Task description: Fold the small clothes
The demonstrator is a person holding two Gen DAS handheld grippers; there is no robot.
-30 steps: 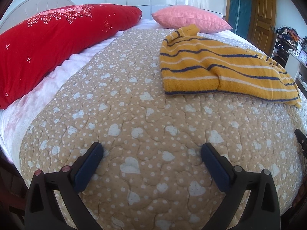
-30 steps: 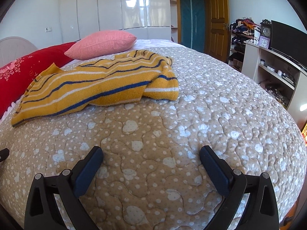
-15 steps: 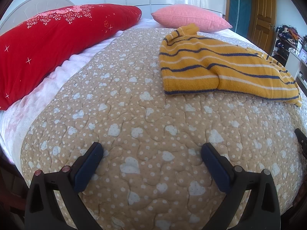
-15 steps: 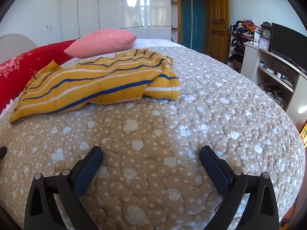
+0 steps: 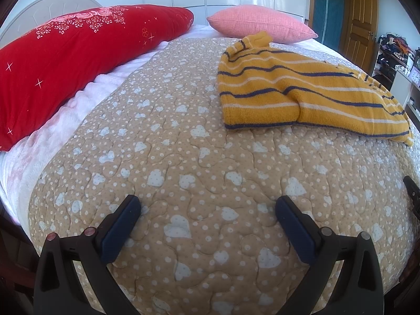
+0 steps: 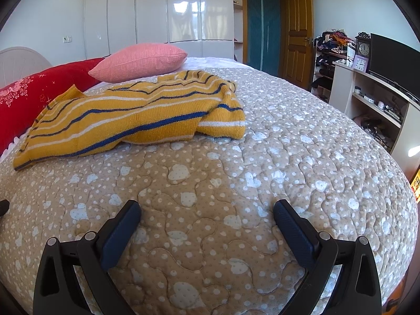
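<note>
Beige heart-print quilt (image 5: 183, 144) covers the bed, with a yellow striped sweater (image 5: 296, 92) lying loosely folded near the pillows. Left hand-held gripper (image 5: 207, 207) and right hand-held gripper (image 6: 207, 207) hover level above the quilt, jaws spread wide, holding nothing, well short of the sweater.

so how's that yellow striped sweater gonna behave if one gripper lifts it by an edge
Probably floppy: the yellow striped sweater is soft knit, lying rumpled with one part folded over. Lifted by one edge it would likely drape and drag on the quilt. The ribbed knit looks grippy, so slipping seems unlikely.
</note>
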